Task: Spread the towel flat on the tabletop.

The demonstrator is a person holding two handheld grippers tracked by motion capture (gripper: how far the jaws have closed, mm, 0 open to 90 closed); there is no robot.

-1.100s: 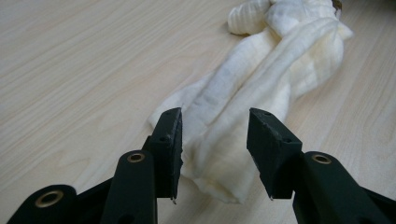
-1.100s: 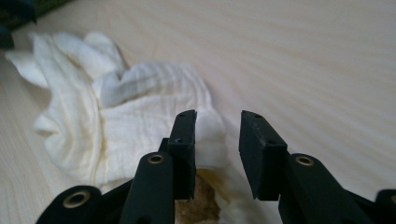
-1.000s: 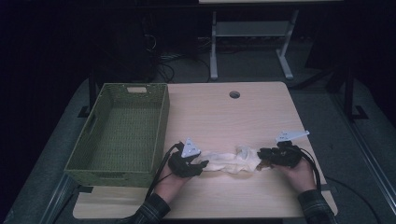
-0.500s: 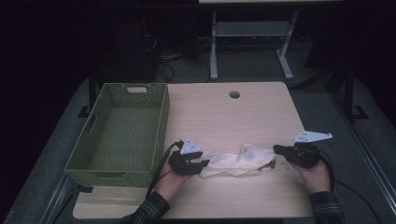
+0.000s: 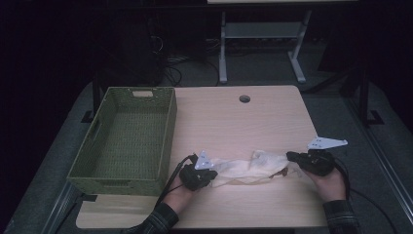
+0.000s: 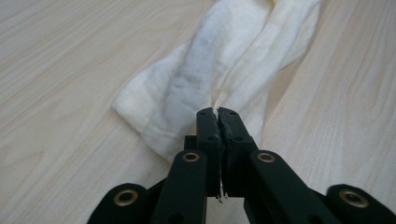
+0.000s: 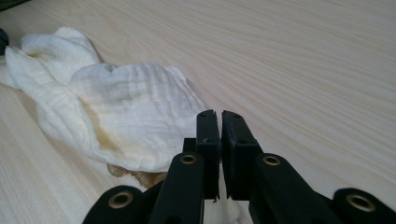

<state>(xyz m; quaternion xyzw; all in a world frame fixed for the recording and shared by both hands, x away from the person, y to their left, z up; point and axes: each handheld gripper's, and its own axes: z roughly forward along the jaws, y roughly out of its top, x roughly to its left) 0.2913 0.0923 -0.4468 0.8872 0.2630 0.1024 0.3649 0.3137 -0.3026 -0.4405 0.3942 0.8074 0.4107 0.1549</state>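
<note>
A crumpled cream cloth [image 5: 248,168] lies near the table's front edge, drawn out between my two grippers. My left gripper [image 5: 214,171] is at its left end. In the left gripper view the jaws have just been closing, and the left gripper [image 6: 217,112] now stands shut with a thin sliver of the cloth [image 6: 210,70] pinched between its pads. My right gripper [image 5: 290,157] is at the right end. In the right gripper view the right gripper [image 7: 219,114] is shut on the hem of the cloth [image 7: 126,121], which runs under the jaws.
A green woven basket [image 5: 117,185] stands at the table's left side, close to my left hand. The light wooden table [image 5: 234,122] has a round cable hole [image 5: 244,99] near its far edge. Beyond the table are dark floor and a desk frame [image 5: 223,48].
My right gripper has moved to the right, and the cloth now stretches longer between the two grippers. The left hand has stayed where it was.
</note>
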